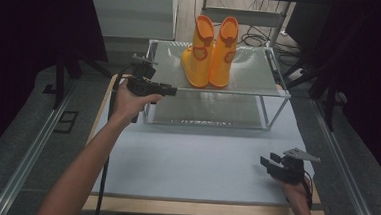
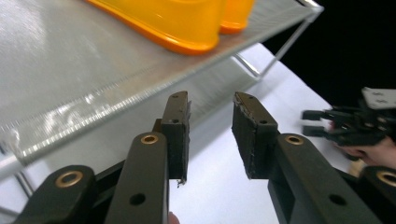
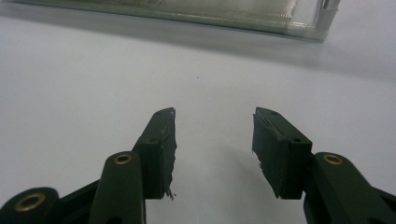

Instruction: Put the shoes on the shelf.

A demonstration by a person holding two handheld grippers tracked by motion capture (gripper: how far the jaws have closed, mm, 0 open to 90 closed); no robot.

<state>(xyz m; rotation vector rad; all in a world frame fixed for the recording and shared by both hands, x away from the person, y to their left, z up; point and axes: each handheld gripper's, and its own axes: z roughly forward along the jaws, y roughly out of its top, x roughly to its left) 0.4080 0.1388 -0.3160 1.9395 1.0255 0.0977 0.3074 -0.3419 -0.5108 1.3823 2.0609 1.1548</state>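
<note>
Right tool [image 1: 270, 162] released, on table [image 1: 185, 162] | left tool [image 1: 172, 91] released beside rack [image 1: 274, 92] | 2 boots [image 1: 209, 53] atop

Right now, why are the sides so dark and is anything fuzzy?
High view: only the table is lit, and the edges fall black. Left gripper view: the boots are bright and blurry, with glare on the shelf. Right gripper view: soft shadows under the tongs.

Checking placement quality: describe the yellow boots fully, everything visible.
The yellow boots are a pair of glossy, rubbery-looking rain boots with orange soles, cuff trim and side tabs. They stand upright side by side, touching, on the top shelf of a wire rack. Toes face the person. No gripper touches them.
</note>
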